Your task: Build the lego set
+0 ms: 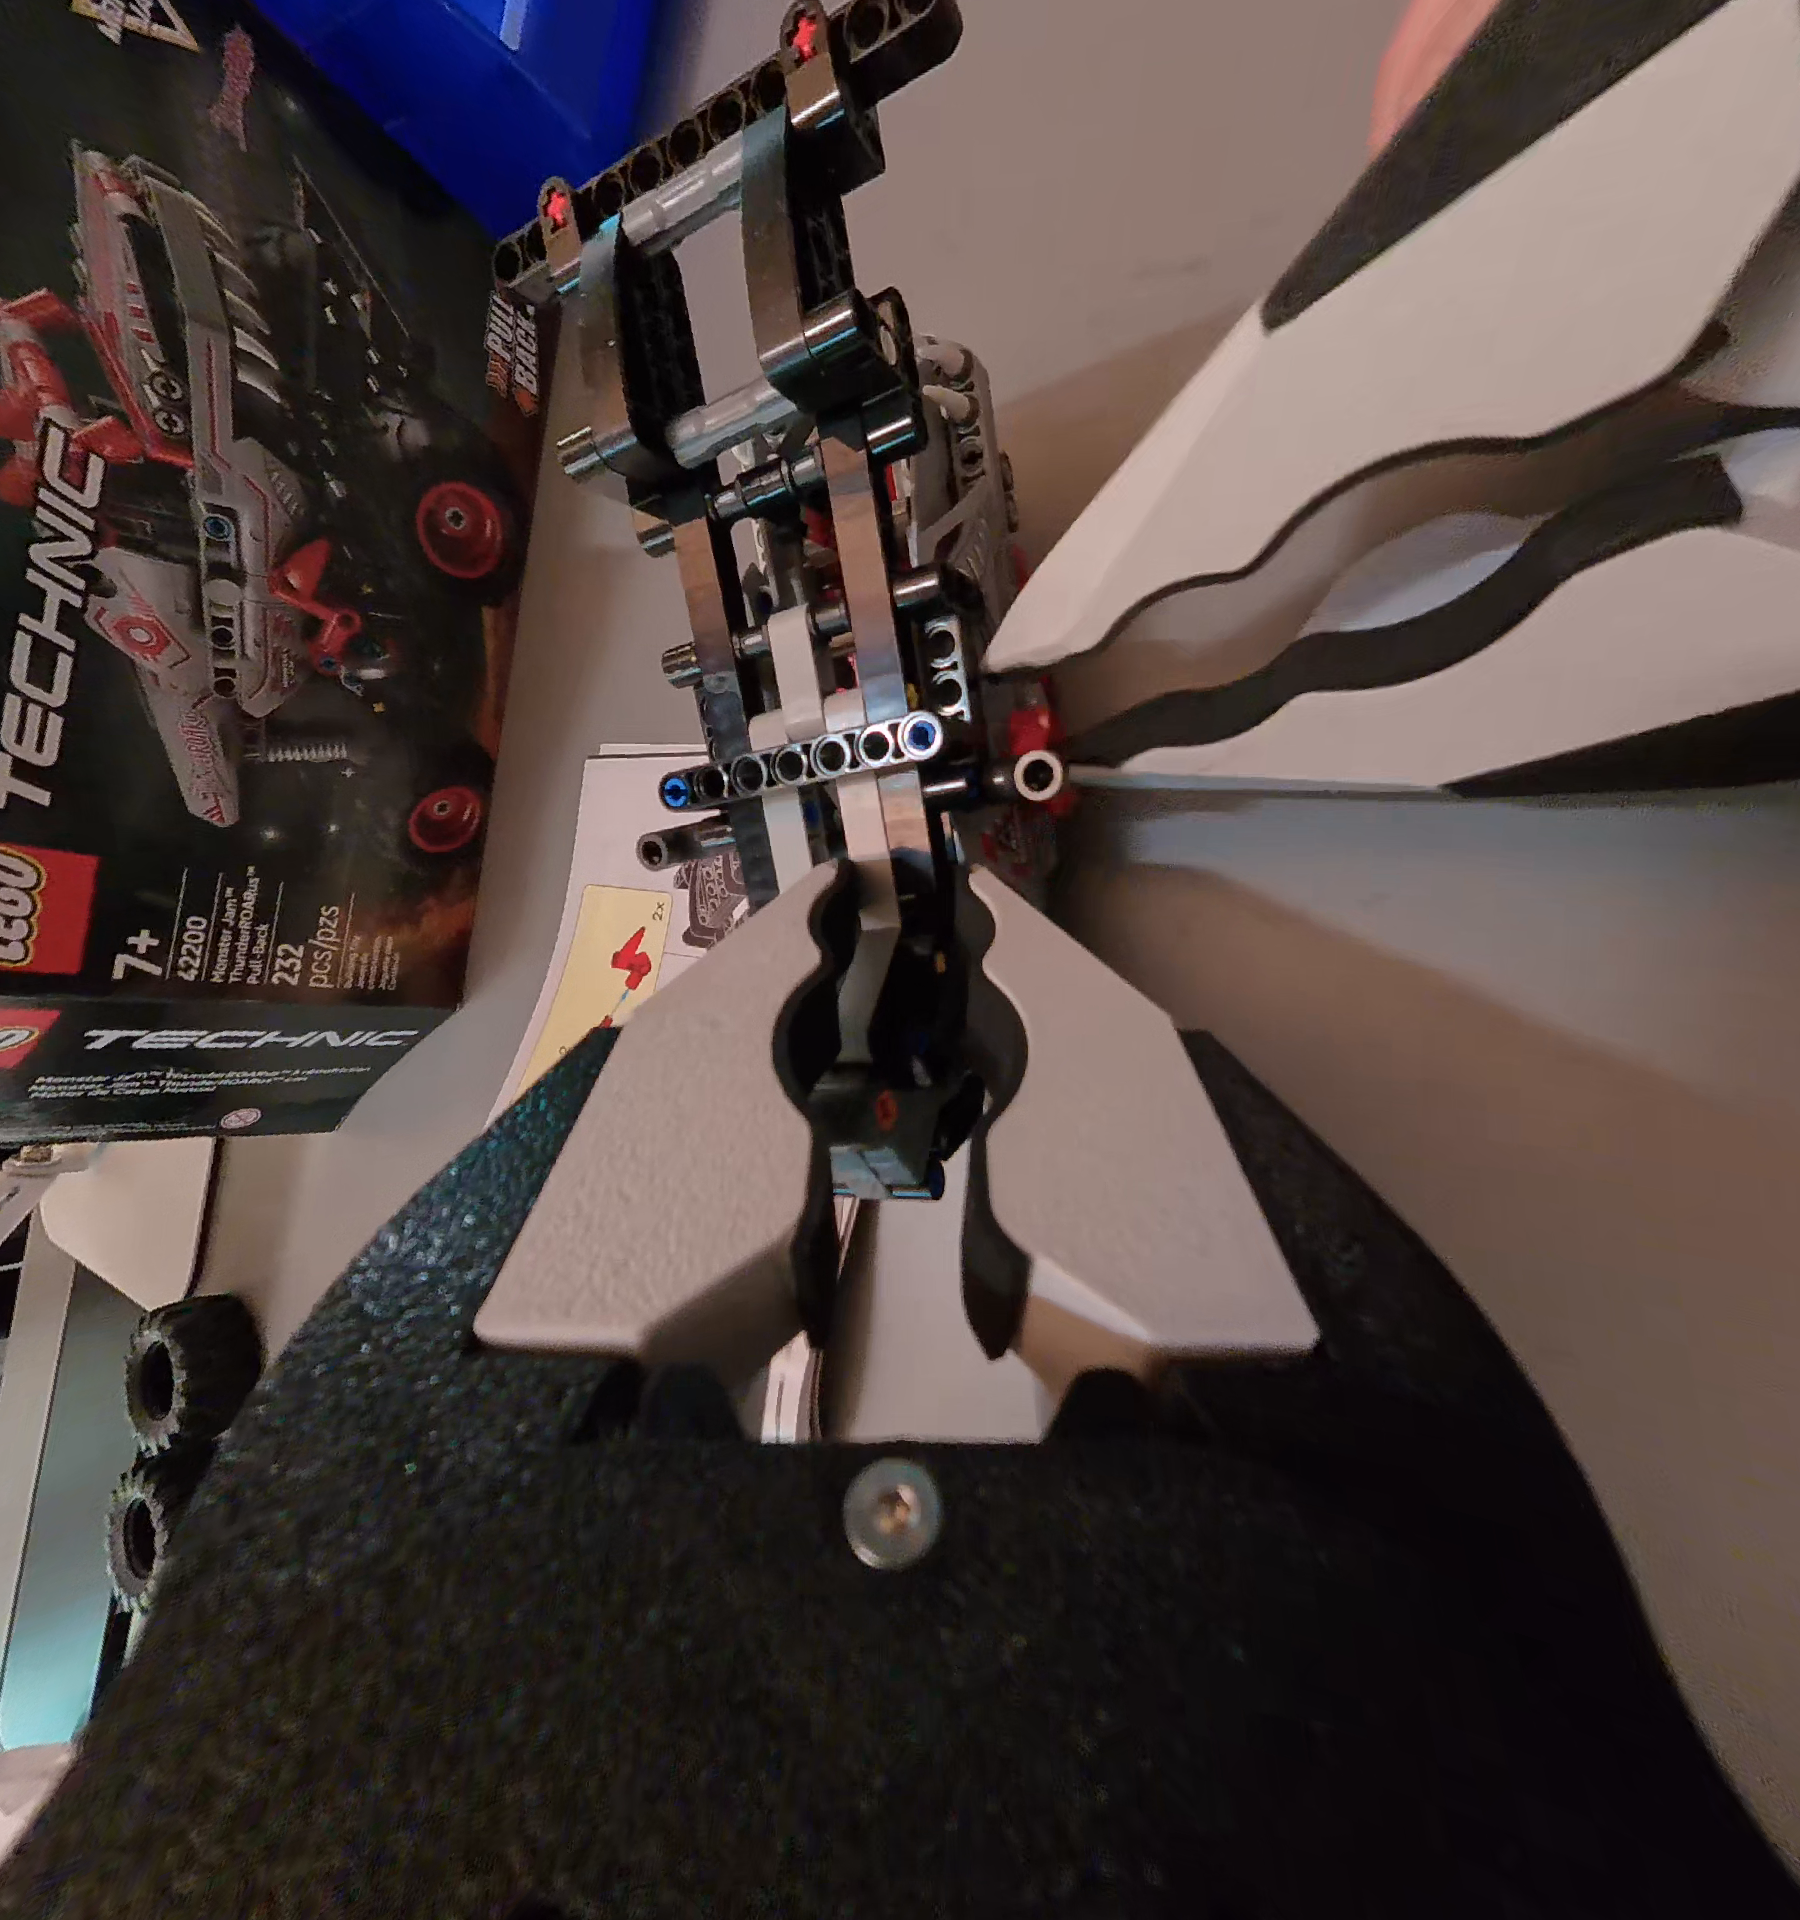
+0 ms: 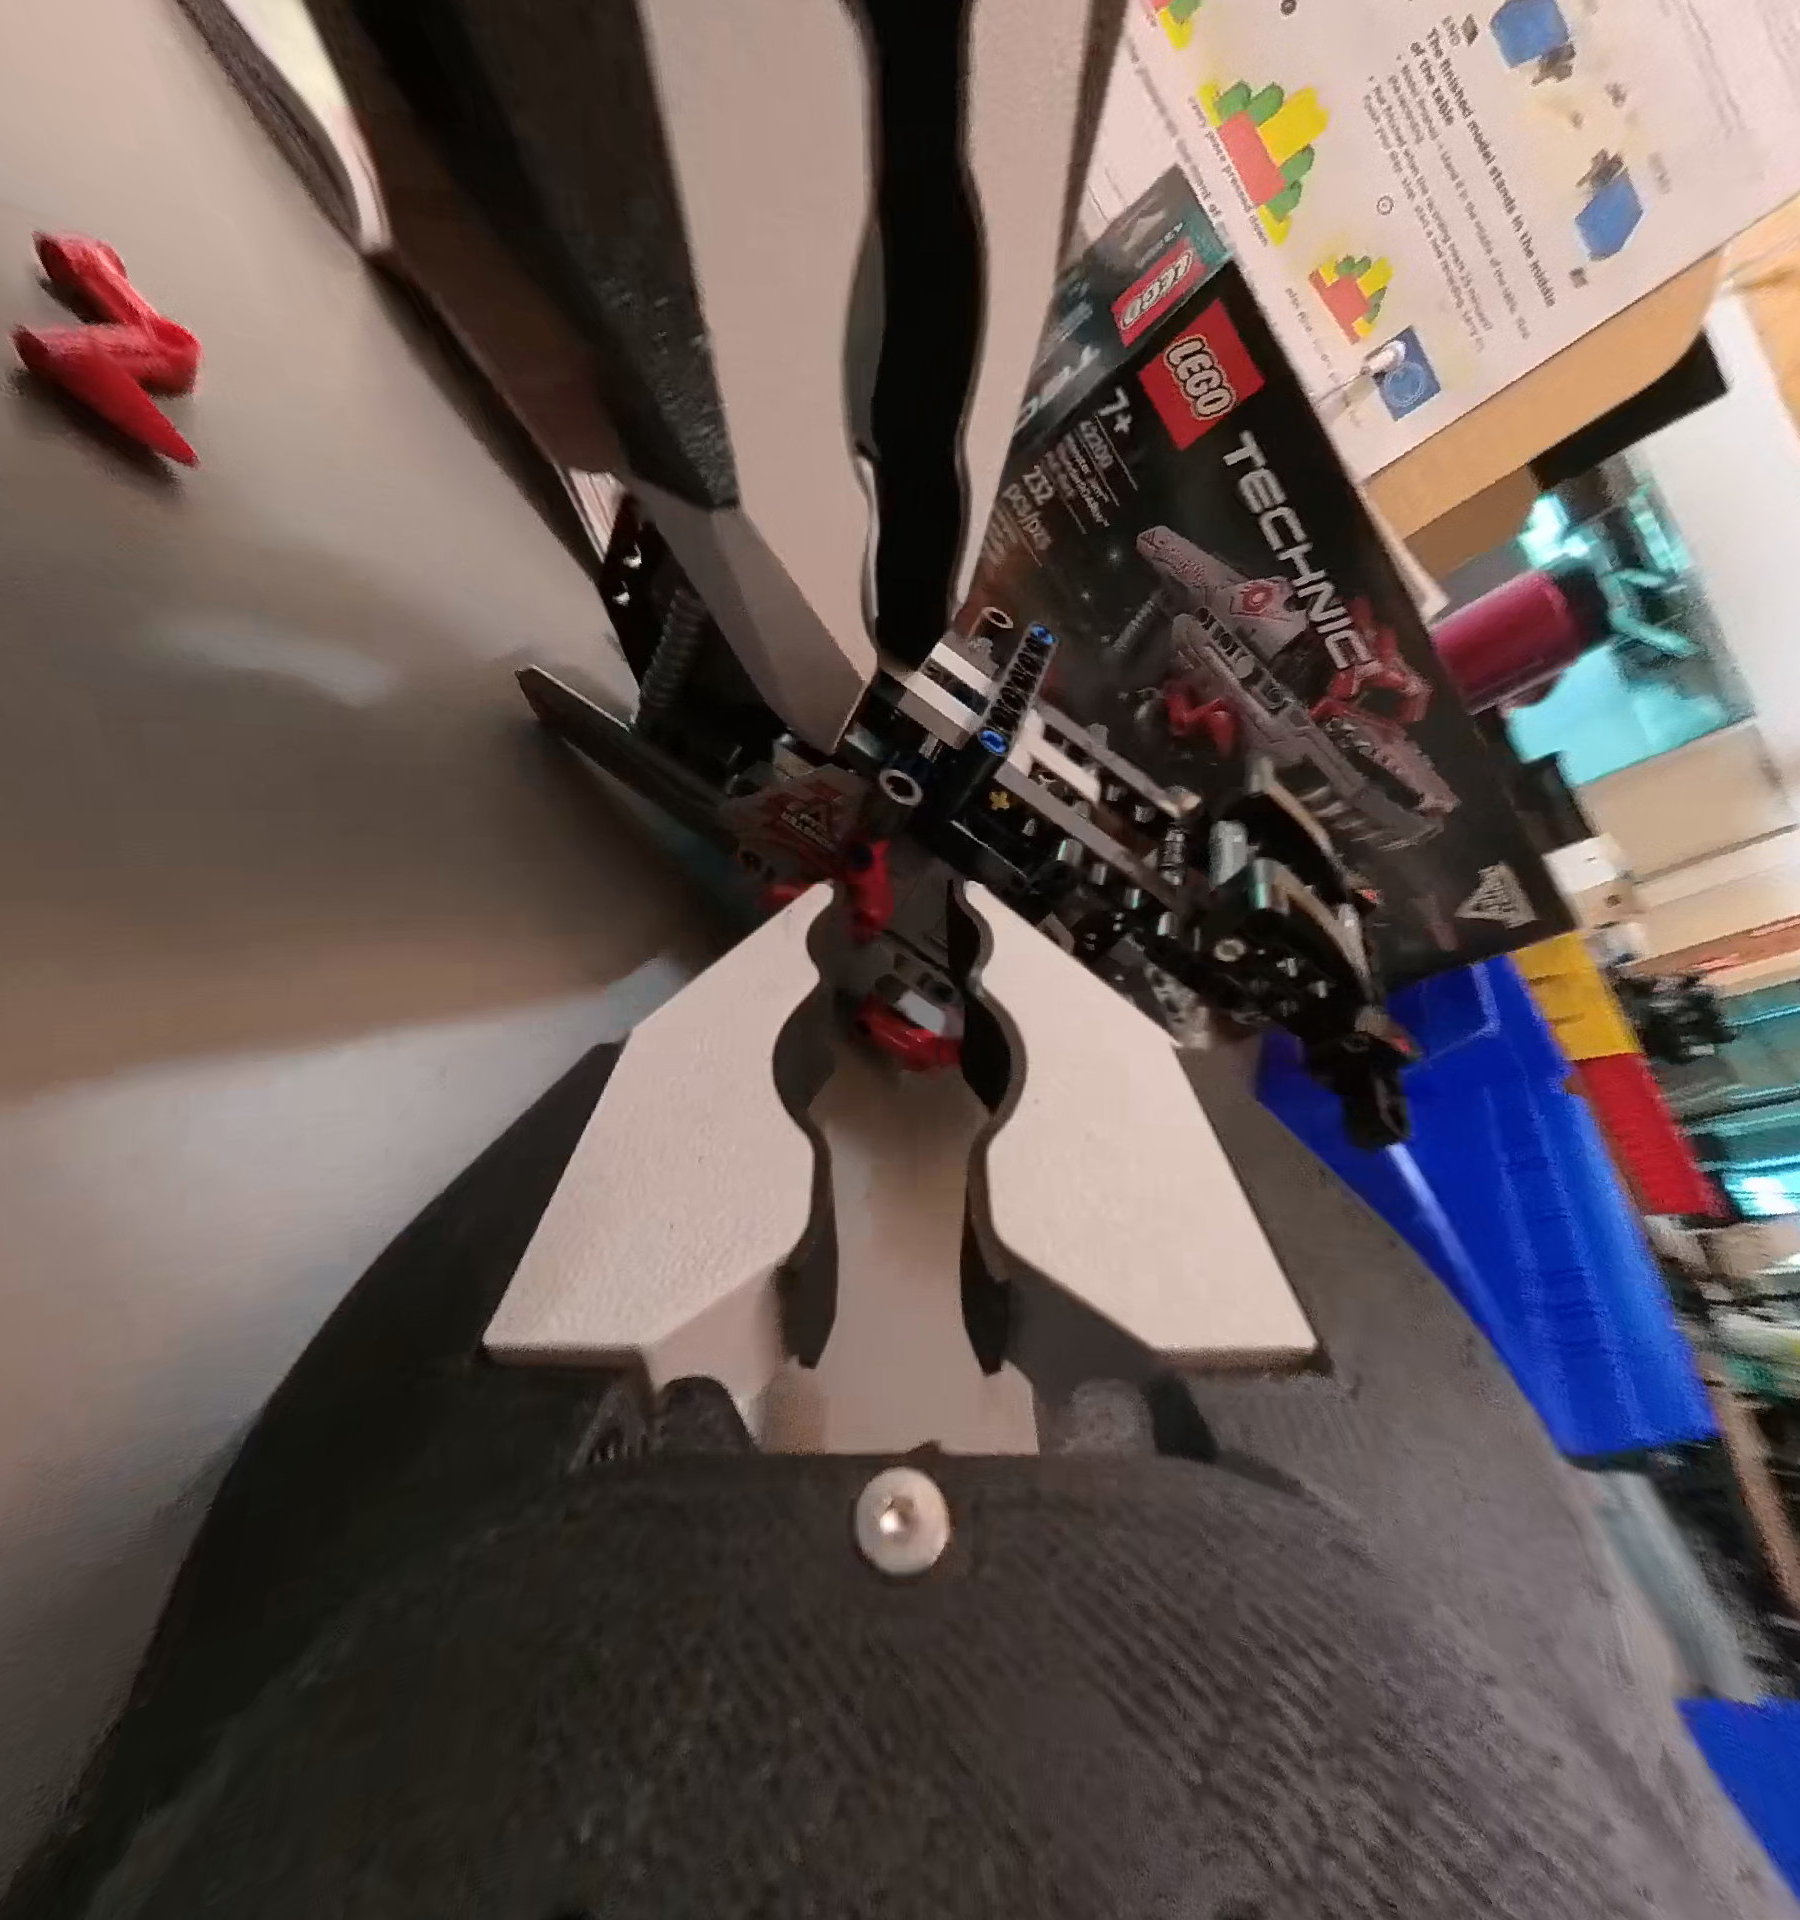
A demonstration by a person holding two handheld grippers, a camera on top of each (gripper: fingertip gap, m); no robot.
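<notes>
Looking along your left gripper [image 1: 901,914], you have its two fingers closed on the near end of the half-built model [image 1: 782,499], pinching the white and black beams where the frame narrows. That end grip looks chosen to hold the chassis off the table [image 1: 1395,1039] and steady, leaving its long side free for work. The right gripper [image 1: 1021,727] comes in from the right with its tips at the red part [image 1: 1031,727] on the model's flank. Behind the model the set box [image 1: 210,540] stands propped, an instruction sheet [image 1: 615,935] lies under the frame, and black tyres [image 1: 179,1382] wait at the lower left, probably kept near for a later step.

From your right gripper [image 2: 891,914], the jaws are drawn in around a red and grey piece [image 2: 896,1018] at the model's [image 2: 1083,831] side, so you seem to be holding or pressing that piece on while the other hand braces. The blur keeps me from saying whether it is fully seated. The left gripper [image 2: 875,686] reaches down from above and meets the model on the opposite side, which gives you something to push against. A loose red claw-shaped part [image 2: 106,343] lies on the table [image 2: 252,727] well apart to the left, likely its twin awaiting its turn. The box [image 2: 1291,582] and a blue bin [image 2: 1498,1195] stand behind.
</notes>
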